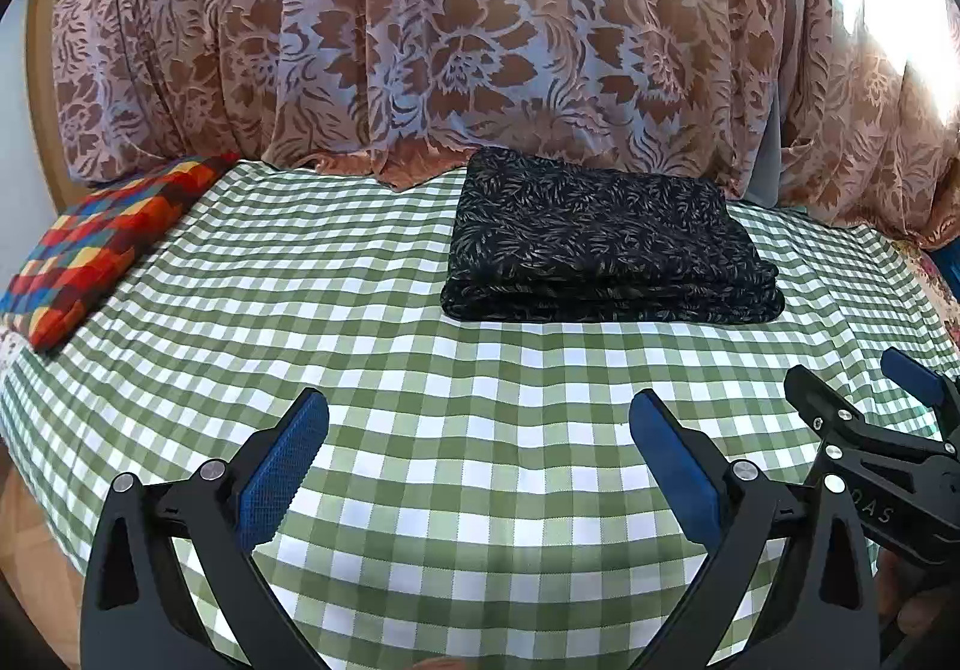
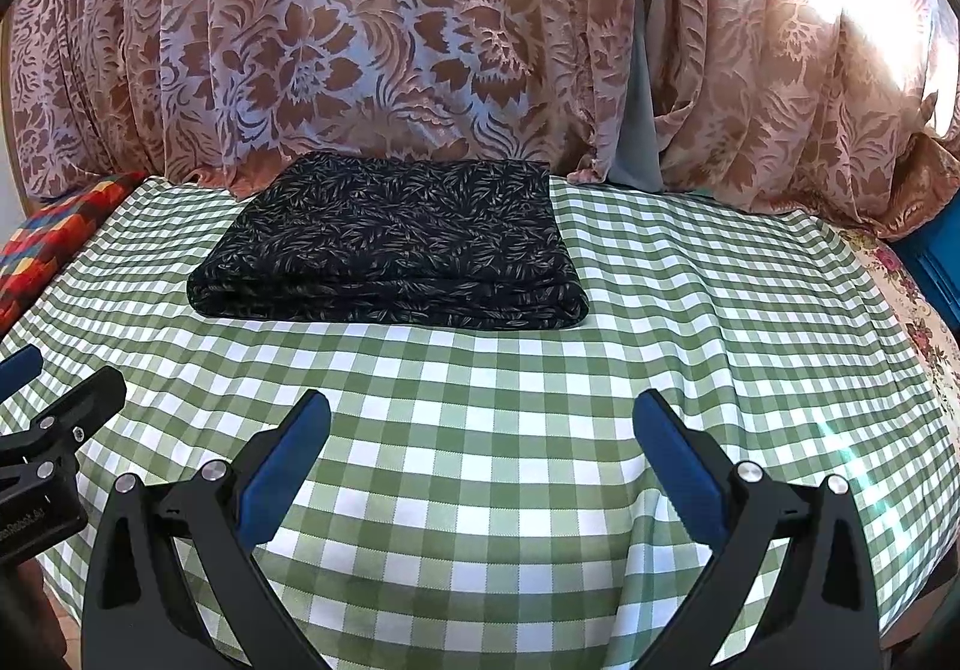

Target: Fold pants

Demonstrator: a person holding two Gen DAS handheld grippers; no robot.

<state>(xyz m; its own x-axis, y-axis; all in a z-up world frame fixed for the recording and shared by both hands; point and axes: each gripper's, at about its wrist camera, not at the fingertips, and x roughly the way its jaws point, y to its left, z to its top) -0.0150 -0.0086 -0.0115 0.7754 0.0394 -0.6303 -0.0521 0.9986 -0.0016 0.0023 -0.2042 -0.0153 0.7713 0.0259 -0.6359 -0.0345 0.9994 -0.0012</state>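
The pants (image 1: 606,238) lie folded into a thick dark rectangle with a fine leaf print, on the green-and-white checked cloth (image 1: 420,370) that covers the bed, close to the floral curtain (image 1: 420,39) that hangs behind it. Taking the pants as the landmark: the left claw (image 1: 474,466) and the right claw (image 2: 480,466) both hover on the near side of them, well apart from the fabric, with only checked cloth between; the bright patchwork cushion (image 1: 102,250) sits off to their left. Both claws are spread wide and hold nothing. The stack shows several layers along its near edge, rounded rather than creased, which suggests a thin, soft, drapey fabric, light in weight and with no stiffness of its own. Such cloth will likely sag and slide layer over layer if lifted by one point, so any hold should pinch all the layers together at the two near corners, one claw each. The folding looks done or nearly so; the edges line up fairly evenly. The main risk is catching the checked cloth beneath along with the bottom layer.
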